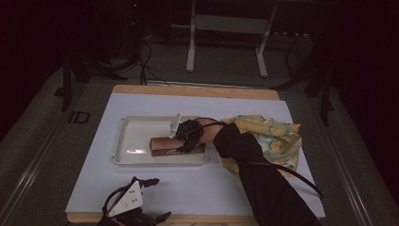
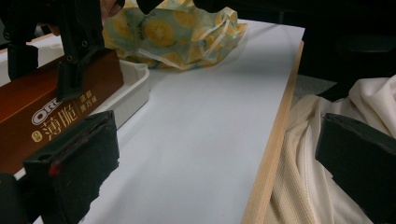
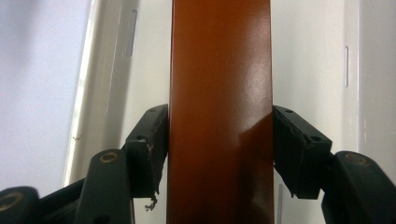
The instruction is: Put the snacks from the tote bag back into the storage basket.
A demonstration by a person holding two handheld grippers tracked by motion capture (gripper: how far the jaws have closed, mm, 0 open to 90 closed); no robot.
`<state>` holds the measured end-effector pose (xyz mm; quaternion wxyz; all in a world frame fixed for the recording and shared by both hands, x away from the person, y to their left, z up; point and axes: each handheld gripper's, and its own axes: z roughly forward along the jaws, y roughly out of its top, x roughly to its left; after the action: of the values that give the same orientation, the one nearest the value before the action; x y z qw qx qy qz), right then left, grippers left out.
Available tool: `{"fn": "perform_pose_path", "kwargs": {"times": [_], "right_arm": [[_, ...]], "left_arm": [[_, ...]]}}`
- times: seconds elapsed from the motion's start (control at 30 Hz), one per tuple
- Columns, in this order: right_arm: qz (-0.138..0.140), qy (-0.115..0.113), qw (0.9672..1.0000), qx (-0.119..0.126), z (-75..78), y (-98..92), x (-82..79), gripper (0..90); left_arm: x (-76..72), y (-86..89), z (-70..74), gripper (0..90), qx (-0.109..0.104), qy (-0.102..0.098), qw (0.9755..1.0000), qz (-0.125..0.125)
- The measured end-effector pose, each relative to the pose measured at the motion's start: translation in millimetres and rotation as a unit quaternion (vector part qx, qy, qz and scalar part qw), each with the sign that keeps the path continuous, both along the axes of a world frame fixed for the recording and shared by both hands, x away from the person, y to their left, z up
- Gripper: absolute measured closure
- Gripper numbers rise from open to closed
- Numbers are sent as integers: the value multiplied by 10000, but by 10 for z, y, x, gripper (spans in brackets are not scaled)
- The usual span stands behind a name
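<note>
On the table (image 1: 197,188), covered by a pale sheet, a white tray (image 1: 131,136) sits toward the left of the middle. Inside it lies a long brown box (image 1: 162,144) printed with white lettering, running left to right along the tray's near side. My right tongs (image 3: 220,154) reach over the tray from the right and hold the box: in the right gripper view one jaw presses each long side of the brown box, with the tray's white floor behind it. From the high view my dark sleeve (image 1: 268,188) comes in from the near right edge and ends at those tongs.

Just right of the tray, under my forearm, a crumpled yellow cloth (image 1: 273,136) with a fruit pattern lies on the sheet, touching or nearly touching the tray's right end.

My left tongs (image 1: 141,200) rest at the near edge of the table, left of centre, well apart from the tray. In the left gripper view their jaws stand wide apart with nothing between them, one over the sheet, the other past the wooden table edge above a cream garment (image 2: 303,158).
</note>
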<state>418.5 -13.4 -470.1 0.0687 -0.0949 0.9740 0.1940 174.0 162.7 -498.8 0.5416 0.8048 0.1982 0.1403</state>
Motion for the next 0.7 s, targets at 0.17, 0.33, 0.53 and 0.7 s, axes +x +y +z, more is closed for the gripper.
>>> {"fn": "perform_pose_path", "kwargs": {"times": [0.17, 0.33, 0.53, 0.7], "right_arm": [[0, -24, 10000, -9, 42, 2, -2, 389], [-73, -87, 9999, 99, 159, -50, 9, 366], [-135, -17, 9998, 159, 303, -114, -41, 374], [-145, 2, 9998, 155, 403, -179, -104, 387]], "left_arm": [[1, 4, 1, 0, -5, -2, 10000, -1], [4, 4, 1, 0, -8, 3, 10000, 4], [4, 7, 4, 0, -23, 5, 10000, 24], [10, 3, 2, 0, -27, 11, 10000, 40]]}}
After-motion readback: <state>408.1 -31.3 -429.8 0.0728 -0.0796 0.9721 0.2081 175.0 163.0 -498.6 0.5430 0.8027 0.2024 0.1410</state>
